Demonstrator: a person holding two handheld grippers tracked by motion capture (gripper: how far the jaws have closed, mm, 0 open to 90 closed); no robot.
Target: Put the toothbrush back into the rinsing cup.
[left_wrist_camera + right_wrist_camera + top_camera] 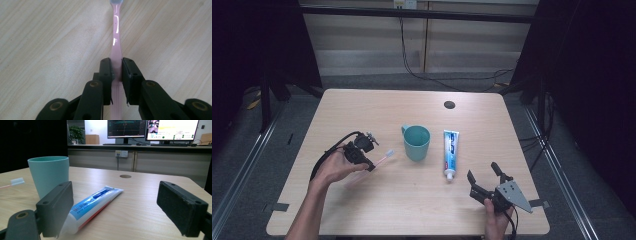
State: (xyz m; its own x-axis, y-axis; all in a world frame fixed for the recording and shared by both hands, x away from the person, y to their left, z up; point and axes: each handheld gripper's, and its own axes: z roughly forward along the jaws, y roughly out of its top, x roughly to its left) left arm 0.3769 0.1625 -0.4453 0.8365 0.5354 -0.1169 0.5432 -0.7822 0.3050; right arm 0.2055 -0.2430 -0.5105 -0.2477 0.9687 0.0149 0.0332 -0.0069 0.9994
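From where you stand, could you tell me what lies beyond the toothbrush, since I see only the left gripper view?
Observer: A teal cup stands upright just past the brush head, apart from it.
Operator: Thank you; is there anything beside the cup?
Observer: A toothpaste tube lies flat on the side of the cup away from the toothbrush, cap toward the person.
Operator: And where is the right tool?
Observer: The right tool is near the table's front corner, jaws open and holding nothing, aimed toward the tube.
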